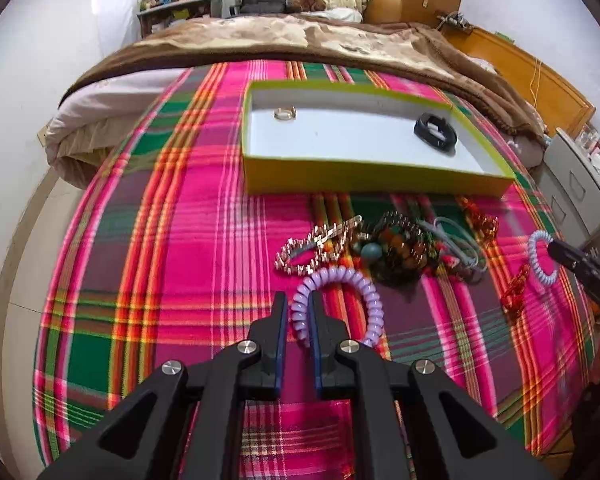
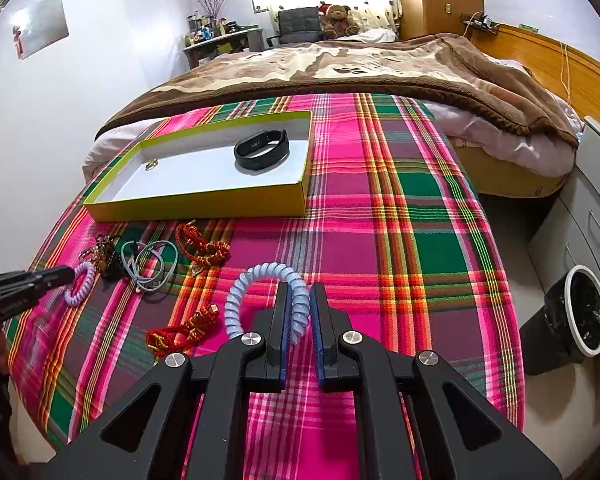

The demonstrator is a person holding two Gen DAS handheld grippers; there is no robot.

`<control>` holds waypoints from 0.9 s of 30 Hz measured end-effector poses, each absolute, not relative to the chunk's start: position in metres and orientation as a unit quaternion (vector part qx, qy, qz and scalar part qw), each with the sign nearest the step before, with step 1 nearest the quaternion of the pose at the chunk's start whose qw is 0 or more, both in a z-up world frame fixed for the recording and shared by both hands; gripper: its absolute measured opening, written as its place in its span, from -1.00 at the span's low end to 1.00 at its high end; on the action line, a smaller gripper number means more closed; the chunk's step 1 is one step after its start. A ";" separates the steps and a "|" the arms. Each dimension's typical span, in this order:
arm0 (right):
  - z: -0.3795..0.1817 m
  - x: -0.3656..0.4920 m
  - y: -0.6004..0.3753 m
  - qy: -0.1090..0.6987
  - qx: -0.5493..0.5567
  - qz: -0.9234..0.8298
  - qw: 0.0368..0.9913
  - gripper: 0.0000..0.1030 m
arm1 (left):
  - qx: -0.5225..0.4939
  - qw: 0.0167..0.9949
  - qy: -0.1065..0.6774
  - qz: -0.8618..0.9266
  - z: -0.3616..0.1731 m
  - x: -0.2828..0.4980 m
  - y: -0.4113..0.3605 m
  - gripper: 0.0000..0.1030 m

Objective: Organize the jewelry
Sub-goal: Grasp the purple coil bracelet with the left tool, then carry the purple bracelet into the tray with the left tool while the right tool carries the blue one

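Note:
My left gripper (image 1: 299,300) is shut on a purple spiral hair tie (image 1: 364,292), held just above the plaid cloth. My right gripper (image 2: 299,292) is shut on a light blue spiral hair tie (image 2: 256,276). A yellow-green box (image 1: 372,178) with a white floor lies beyond; it holds a black band (image 1: 436,134) and a gold ring (image 1: 285,113). The box (image 2: 204,204) and black band (image 2: 262,150) also show in the right wrist view. A jewelry pile (image 1: 388,248) lies between the left gripper and the box. The right gripper (image 1: 556,246) shows at the left view's right edge.
Red cord bracelets (image 2: 184,330) (image 2: 204,248), grey-blue elastic ties (image 2: 150,264) and a gold chain (image 1: 320,244) lie on the plaid cloth (image 2: 400,240). A bed with a brown blanket (image 2: 340,64) is behind. A bin (image 2: 580,312) and drawers (image 2: 596,200) stand at the right.

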State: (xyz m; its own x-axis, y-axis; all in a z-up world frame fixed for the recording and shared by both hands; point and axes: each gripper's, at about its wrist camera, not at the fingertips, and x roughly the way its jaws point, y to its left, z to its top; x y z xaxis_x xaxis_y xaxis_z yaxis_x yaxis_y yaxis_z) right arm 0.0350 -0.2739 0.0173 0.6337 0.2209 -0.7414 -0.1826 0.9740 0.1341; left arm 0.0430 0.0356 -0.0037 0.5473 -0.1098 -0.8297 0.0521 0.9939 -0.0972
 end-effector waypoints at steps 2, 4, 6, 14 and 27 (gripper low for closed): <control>0.017 0.034 -0.275 0.413 0.023 0.111 0.903 -0.81 | -0.032 0.879 0.475 -0.042 -0.005 0.043 0.035 -0.59; 0.017 0.035 -0.275 0.414 0.024 0.113 0.903 -0.81 | -0.014 0.880 0.474 -0.037 -0.005 0.044 0.031 -0.36; 0.017 0.034 -0.275 0.414 0.024 0.113 0.903 -0.81 | -0.003 0.880 0.474 -0.035 -0.006 0.046 0.029 -0.32; 0.017 0.035 -0.273 0.415 0.023 0.114 0.903 -0.81 | 0.013 0.881 0.472 -0.043 -0.005 0.048 0.026 -0.79; 0.026 0.034 -0.270 0.405 0.026 0.115 0.907 -0.81 | -0.020 0.893 0.446 -0.060 0.015 0.040 0.036 -0.81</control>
State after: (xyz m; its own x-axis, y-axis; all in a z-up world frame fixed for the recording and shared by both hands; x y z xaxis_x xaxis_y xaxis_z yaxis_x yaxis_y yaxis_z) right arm 0.0343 -0.2703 0.0259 0.6461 0.2296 -0.7279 -0.1868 0.9722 0.1409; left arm 0.0404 0.0360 0.0149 0.5943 -0.1245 -0.7946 0.0881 0.9921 -0.0896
